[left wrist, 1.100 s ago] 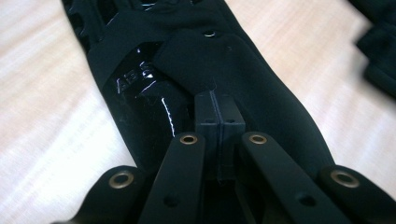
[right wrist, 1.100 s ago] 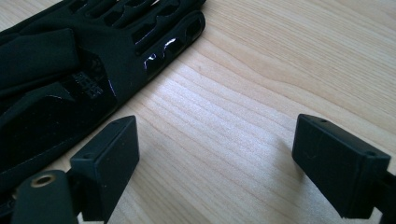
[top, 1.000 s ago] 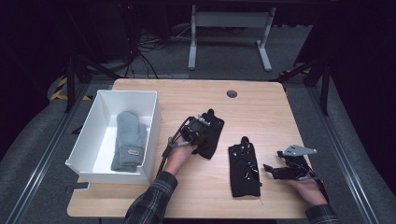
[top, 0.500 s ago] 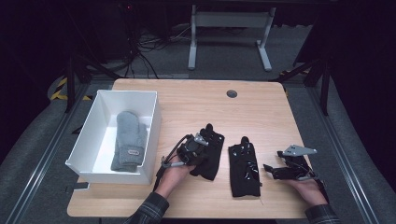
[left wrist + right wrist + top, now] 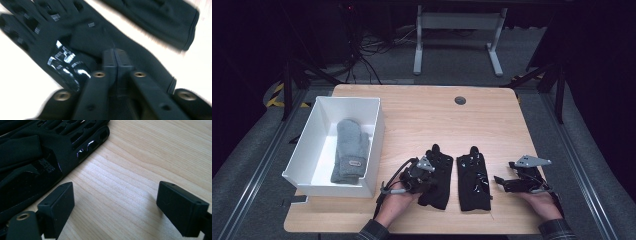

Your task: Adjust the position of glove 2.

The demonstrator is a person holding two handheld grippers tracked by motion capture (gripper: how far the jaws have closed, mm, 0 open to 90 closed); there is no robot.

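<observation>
Because the left gripper [image 5: 424, 175] has its jaws pinched together on the cloth of the left black glove [image 5: 436, 175], this glove seems to be the one being dragged; the jaws have just been opening slightly, with cloth between them. It lies on the table [image 5: 422, 115], near the front edge. At its three o'clock lies the second black glove [image 5: 474, 177], flat, and further at three o'clock the right gripper [image 5: 507, 182] waits with jaws wide apart, holding nothing. At nine o'clock stands the white box [image 5: 312, 150], containing one grey mitten [image 5: 349, 150].
</observation>
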